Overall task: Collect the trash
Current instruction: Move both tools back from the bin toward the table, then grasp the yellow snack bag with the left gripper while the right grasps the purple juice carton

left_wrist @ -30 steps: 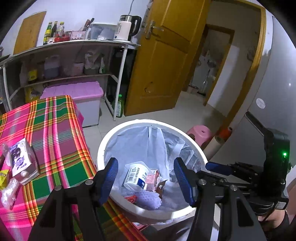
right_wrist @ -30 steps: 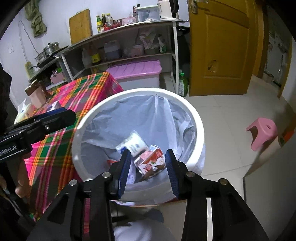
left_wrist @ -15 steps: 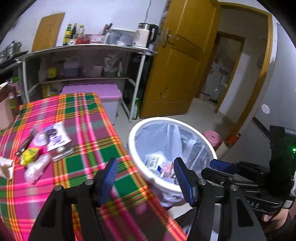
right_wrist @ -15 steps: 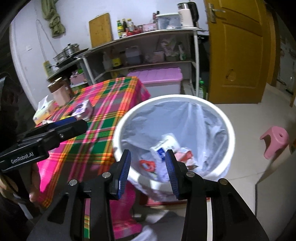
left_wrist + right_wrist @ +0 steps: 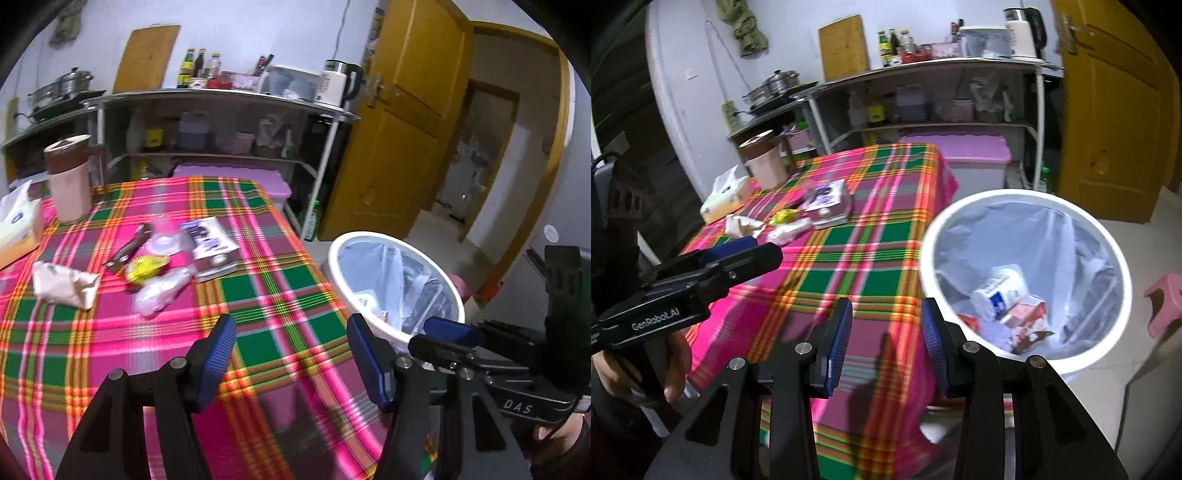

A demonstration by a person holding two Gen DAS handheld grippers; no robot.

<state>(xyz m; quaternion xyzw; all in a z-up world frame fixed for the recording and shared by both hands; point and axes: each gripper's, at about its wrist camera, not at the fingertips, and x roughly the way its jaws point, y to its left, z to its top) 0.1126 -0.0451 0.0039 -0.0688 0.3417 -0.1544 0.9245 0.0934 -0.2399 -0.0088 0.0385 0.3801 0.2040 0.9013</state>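
Trash lies on the plaid tablecloth [image 5: 280, 288]: a crumpled paper bag [image 5: 64, 286], a yellow wrapper [image 5: 142, 266], a clear plastic bag [image 5: 162, 291], a brown wrapper [image 5: 127, 249] and a purple-white carton [image 5: 210, 245]. My left gripper [image 5: 291, 343] hovers over the cloth short of this pile, open and empty. To its right stands the white bin [image 5: 391, 240] with its plastic liner. My right gripper [image 5: 886, 325] is open with nothing between its fingers, over the table's near edge, left of the bin [image 5: 1123, 266]. A white tub [image 5: 1001, 291] and a red carton [image 5: 1027, 321] lie in the bin.
A tissue box [image 5: 14, 225] and a pink jug with a brown lid [image 5: 70, 181] stand at the table's far left. Behind are a metal shelf [image 5: 221, 99], a pink storage box [image 5: 960, 155] and a yellow door [image 5: 399, 129]. A pink stool [image 5: 1163, 302] sits right of the bin.
Both grippers have swung left, from above the bin to above the table. The bin now sits at the right of both views and the trash pile has come into sight. Jaw openings are unchanged.
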